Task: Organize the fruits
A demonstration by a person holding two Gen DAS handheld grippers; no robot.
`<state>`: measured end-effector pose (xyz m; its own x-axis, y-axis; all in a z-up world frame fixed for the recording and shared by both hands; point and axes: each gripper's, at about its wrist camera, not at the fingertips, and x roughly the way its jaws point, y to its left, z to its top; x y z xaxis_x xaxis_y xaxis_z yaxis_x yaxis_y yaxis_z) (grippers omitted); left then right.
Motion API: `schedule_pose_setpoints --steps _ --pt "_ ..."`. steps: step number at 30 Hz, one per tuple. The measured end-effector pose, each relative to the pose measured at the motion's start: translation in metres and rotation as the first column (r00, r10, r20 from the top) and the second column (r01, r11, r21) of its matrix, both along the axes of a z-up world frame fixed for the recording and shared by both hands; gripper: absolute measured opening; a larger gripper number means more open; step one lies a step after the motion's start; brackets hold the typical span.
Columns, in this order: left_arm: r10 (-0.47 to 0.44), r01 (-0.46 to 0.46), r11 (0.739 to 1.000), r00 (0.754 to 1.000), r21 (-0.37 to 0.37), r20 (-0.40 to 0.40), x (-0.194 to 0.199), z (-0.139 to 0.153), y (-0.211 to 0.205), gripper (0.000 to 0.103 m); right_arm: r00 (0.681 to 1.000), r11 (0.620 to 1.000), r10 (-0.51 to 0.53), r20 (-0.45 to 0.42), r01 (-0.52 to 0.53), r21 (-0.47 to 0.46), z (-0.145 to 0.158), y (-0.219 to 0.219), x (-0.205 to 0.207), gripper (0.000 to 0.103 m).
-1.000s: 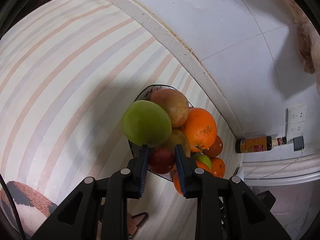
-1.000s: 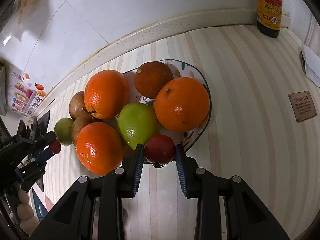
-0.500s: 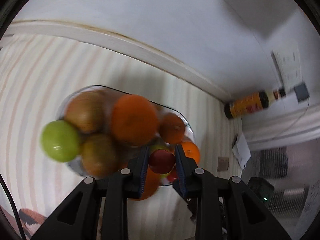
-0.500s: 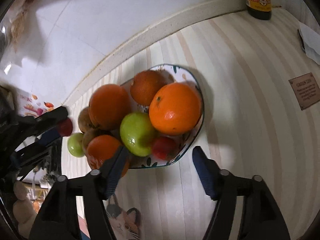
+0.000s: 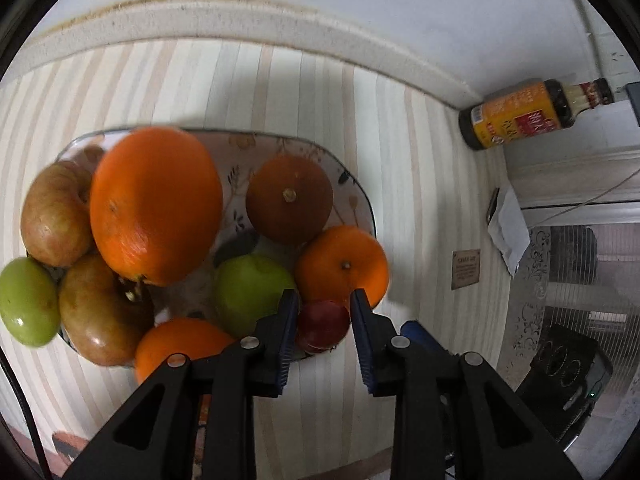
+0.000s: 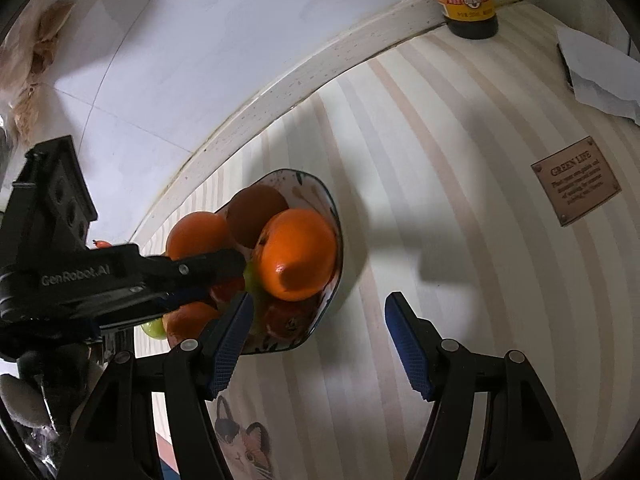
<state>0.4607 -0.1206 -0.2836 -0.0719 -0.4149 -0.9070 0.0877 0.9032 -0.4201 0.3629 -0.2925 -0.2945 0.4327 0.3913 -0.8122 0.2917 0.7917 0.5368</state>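
Note:
A patterned plate [image 5: 352, 200] on the striped counter holds several fruits: oranges [image 5: 154, 204], a green apple [image 5: 252, 292], brownish apples [image 5: 54, 212] and a dark orange fruit [image 5: 289, 199]. My left gripper [image 5: 323, 318] is shut on a small red fruit [image 5: 322, 326] and holds it over the plate's near edge. In the right wrist view my left gripper [image 6: 224, 280] reaches over the plate [image 6: 334, 280] from the left. My right gripper [image 6: 318, 332] is open and empty, just in front of the plate. Another red fruit [image 6: 286, 318] lies at the plate's front.
A sauce bottle [image 5: 532, 114] stands at the back wall corner, also in the right wrist view [image 6: 466, 0]. A white paper [image 6: 596, 76] and a brown plaque [image 6: 576, 180] lie on the counter at right. A cat-print cloth [image 6: 244, 448] hangs at the front edge.
My left gripper has swung over the plate with the red fruit in it. My right gripper has let go of its red fruit on the plate, opened wide and pulled back.

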Motion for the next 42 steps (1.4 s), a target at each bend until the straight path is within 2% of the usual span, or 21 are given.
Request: schedule_pose_setpoints --steps 2,4,5,6,9,13,15,19,23,27,30,35,37,42 --pt "-0.013 0.012 1.000 1.000 0.028 0.027 -0.002 0.006 -0.003 0.028 1.000 1.000 -0.001 -0.005 0.001 -0.008 0.002 -0.001 0.001 0.074" --pt "-0.021 0.017 0.998 0.998 0.061 0.065 -0.003 0.015 -0.004 0.048 1.000 0.999 0.002 -0.016 -0.003 -0.033 0.006 -0.003 0.003 0.082" --pt "-0.019 0.015 0.998 0.997 0.064 0.072 -0.003 0.019 -0.002 0.072 1.000 0.999 0.008 -0.020 -0.009 -0.052 0.010 -0.003 0.004 0.085" --pt "-0.015 0.009 0.997 0.996 0.073 0.084 -0.003 0.023 -0.001 0.088 1.000 0.997 0.017 -0.021 -0.019 -0.072 0.014 -0.003 0.005 0.085" --pt "0.004 -0.022 0.993 0.988 0.113 0.155 -0.007 0.042 0.010 0.089 0.998 0.984 0.052 -0.031 -0.056 -0.168 0.030 0.001 0.003 0.095" --pt "0.026 -0.080 0.979 0.962 0.189 0.271 -0.031 0.074 0.034 0.089 0.992 0.938 0.121 -0.047 -0.129 -0.322 0.059 0.015 -0.004 0.096" --pt "0.039 -0.108 0.971 0.952 0.215 0.303 -0.045 0.084 0.046 0.089 0.988 0.912 0.149 -0.045 -0.155 -0.381 0.074 0.024 -0.011 0.096" --pt "0.077 -0.180 0.952 0.924 0.249 0.374 -0.083 0.110 0.076 0.089 0.983 0.876 0.185 -0.018 -0.173 -0.450 0.110 0.042 -0.035 0.096" --pt "0.077 -0.207 0.943 0.897 0.259 0.436 -0.124 0.140 0.099 0.089 0.980 0.866 0.195 0.029 -0.158 -0.474 0.147 0.056 -0.067 0.096" --pt "0.064 -0.224 0.942 0.851 0.250 0.521 -0.166 0.175 0.112 0.089 0.979 0.864 0.182 0.094 -0.114 -0.490 0.188 0.075 -0.114 0.096" --pt "0.054 -0.220 0.947 0.826 0.233 0.561 -0.202 0.201 0.124 0.089 0.977 0.867 0.166 0.132 -0.081 -0.492 0.210 0.086 -0.147 0.096" --pt "0.016 -0.202 0.950 0.791 0.237 0.611 -0.258 0.233 0.137 0.089 0.969 0.856 0.157 0.193 -0.036 -0.516 0.255 0.113 -0.214 0.096" --pt "0.009 -0.196 0.952 0.785 0.236 0.620 -0.276 0.241 0.141 0.089 0.963 0.854 0.155 0.219 -0.020 -0.520 0.270 0.122 -0.239 0.096" --pt "0.034 -0.231 0.948 0.756 0.218 0.654 -0.322 0.263 0.155 0.089 0.949 0.845 0.166 0.267 0.003 -0.535 0.302 0.137 -0.286 0.096"
